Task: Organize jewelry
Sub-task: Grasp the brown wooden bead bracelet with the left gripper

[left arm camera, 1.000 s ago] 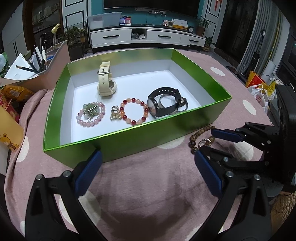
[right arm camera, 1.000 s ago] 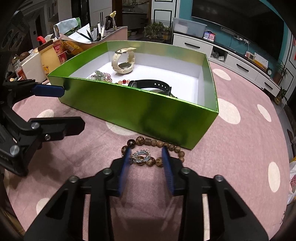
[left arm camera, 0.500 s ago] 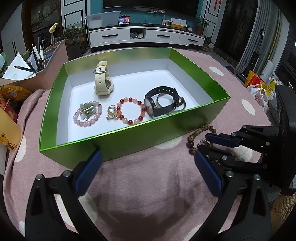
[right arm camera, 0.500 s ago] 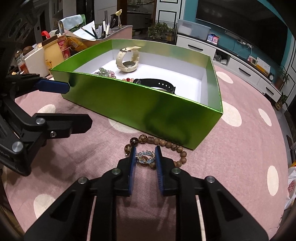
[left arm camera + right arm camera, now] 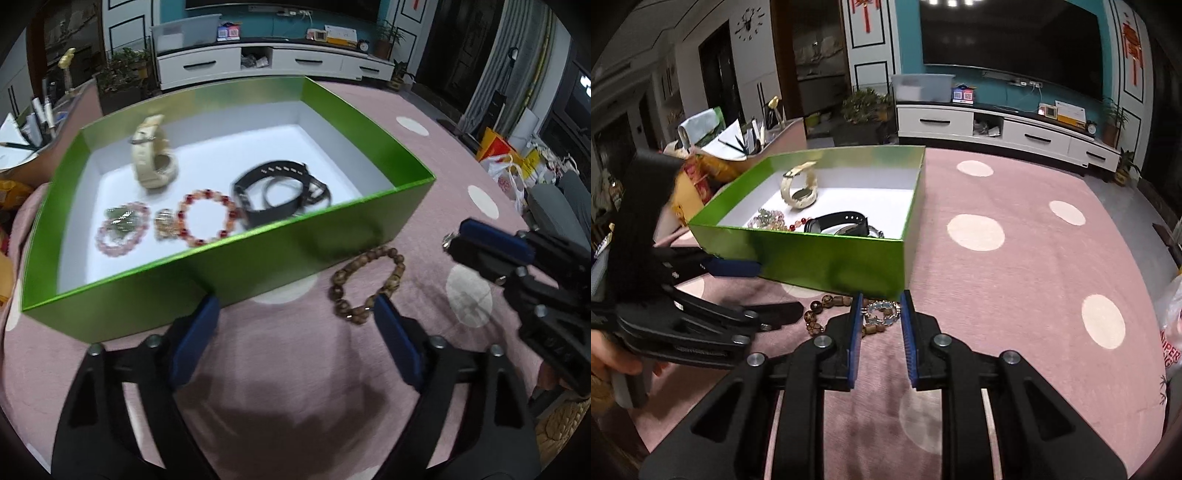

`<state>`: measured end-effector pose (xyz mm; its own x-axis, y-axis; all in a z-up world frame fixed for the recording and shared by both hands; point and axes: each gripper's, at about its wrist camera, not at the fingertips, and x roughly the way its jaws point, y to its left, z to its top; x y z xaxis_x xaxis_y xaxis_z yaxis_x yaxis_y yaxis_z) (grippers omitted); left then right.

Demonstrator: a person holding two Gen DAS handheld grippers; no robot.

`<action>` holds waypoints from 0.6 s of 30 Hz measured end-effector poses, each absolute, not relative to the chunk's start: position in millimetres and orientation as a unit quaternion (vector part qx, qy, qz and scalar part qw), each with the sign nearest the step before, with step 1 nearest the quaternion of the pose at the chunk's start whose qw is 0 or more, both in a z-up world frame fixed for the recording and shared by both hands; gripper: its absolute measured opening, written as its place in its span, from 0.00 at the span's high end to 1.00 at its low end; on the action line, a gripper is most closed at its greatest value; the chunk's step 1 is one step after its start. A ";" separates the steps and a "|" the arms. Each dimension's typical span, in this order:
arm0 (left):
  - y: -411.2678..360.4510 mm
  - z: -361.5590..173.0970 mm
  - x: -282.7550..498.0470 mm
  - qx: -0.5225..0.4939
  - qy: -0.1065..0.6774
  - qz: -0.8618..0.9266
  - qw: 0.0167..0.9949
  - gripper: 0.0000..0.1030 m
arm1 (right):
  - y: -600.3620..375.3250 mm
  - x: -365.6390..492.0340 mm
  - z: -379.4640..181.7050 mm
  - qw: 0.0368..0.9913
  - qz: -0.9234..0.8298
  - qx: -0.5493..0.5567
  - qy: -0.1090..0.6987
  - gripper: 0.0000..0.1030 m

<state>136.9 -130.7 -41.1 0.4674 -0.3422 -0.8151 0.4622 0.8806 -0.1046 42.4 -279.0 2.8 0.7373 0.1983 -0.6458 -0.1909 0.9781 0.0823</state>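
Note:
A green box (image 5: 258,254) (image 5: 827,258) holds a cream watch (image 5: 153,162), a black watch (image 5: 280,195), a red bead bracelet (image 5: 207,218), a pink bead bracelet (image 5: 122,229) and a small gold piece (image 5: 164,221). A brown wooden bead bracelet (image 5: 365,284) (image 5: 816,317) lies on the pink cloth in front of the box. My right gripper (image 5: 881,317) (image 5: 452,245) is raised above the cloth, shut on a small silver ring-like piece (image 5: 882,310). My left gripper (image 5: 295,332) is open, low before the box, its right finger beside the wooden bracelet.
The table has a pink cloth with white dots (image 5: 975,232). A pen holder and papers (image 5: 33,122) stand beyond the box's left end, with snack packets (image 5: 701,166). Plastic bags (image 5: 509,166) lie off the table's right side.
My right gripper closed on the silver piece and lifted it off the wooden bracelet, tilting up. My left gripper shifted right, closer to the wooden bracelet.

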 end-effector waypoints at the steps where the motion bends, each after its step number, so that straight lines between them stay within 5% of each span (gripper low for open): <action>1: -134.9 -43.6 137.3 0.068 0.461 -0.236 0.853 0.29 | -280.2 41.6 4.1 0.933 0.104 0.006 0.345 0.81; 5: -146.7 -54.9 141.7 0.072 0.470 -0.238 0.847 0.47 | -282.3 37.8 7.1 0.936 0.107 0.009 0.336 0.81; 9: -150.9 -59.2 144.6 0.065 0.471 -0.244 0.845 0.54 | -283.5 36.9 7.6 0.937 0.107 0.012 0.333 0.81; 11: -152.3 -59.6 144.7 0.055 0.473 -0.257 0.841 0.76 | -283.8 35.7 8.0 0.937 0.107 0.012 0.332 0.81; 13: -157.3 -58.9 142.6 0.057 0.472 -0.269 0.838 0.86 | -283.5 34.8 8.8 0.938 0.107 0.012 0.331 0.81; 18: -157.1 -59.4 141.2 0.048 0.475 -0.279 0.833 0.87 | -282.4 32.9 10.1 0.938 0.106 0.011 0.330 0.81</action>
<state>141.2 -157.1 -59.4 0.3934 -0.4187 -0.8184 0.5105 0.8399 -0.1843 32.9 -282.4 10.1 0.7598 0.2066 -0.6165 -0.1921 0.9772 0.0908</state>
